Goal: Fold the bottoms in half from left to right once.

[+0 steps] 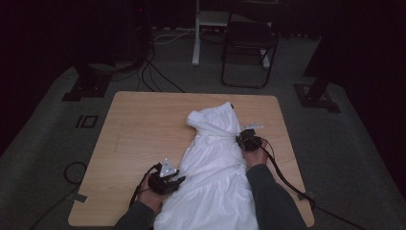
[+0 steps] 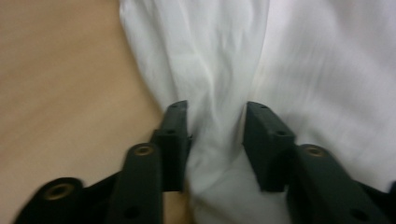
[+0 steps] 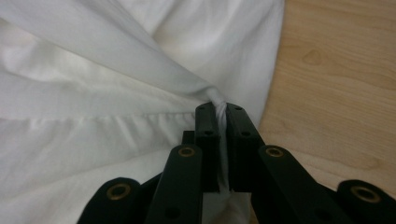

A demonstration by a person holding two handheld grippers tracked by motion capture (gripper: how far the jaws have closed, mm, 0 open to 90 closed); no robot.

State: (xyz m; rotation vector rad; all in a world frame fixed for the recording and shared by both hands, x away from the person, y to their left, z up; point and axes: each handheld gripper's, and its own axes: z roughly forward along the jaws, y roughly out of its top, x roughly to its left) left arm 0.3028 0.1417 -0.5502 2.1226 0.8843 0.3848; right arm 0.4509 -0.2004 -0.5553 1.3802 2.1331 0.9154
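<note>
On the left side of the desk the wood is bare, and the work sits further over: a white garment lies in a long heap from near the middle of the desk down to its near edge, where it spills over between the person's forearms. The left claw is at the garment's left edge, close to the near edge of the desk; in the left gripper view its jaws stand partly apart with a fold of the white cloth running up between them, and the fingers do not look to be pressing on it, so that side reads as loose, not gripped. Moving across, the cloth is still bunched and creased through the middle, with a gathered hump at its far end toward the desk's far edge. On the right side the right claw is in at the garment's right edge, and the right gripper view shows its jaws nearly together on a thin pinch of fabric, with tight folds fanning out from that pinch. So, judging by this: one side is caught, the other is not, and the garment is neither spread flat nor folded. The smoothing or folding itself looks to be mostly ahead, starting with a firm hold on the left.
</note>
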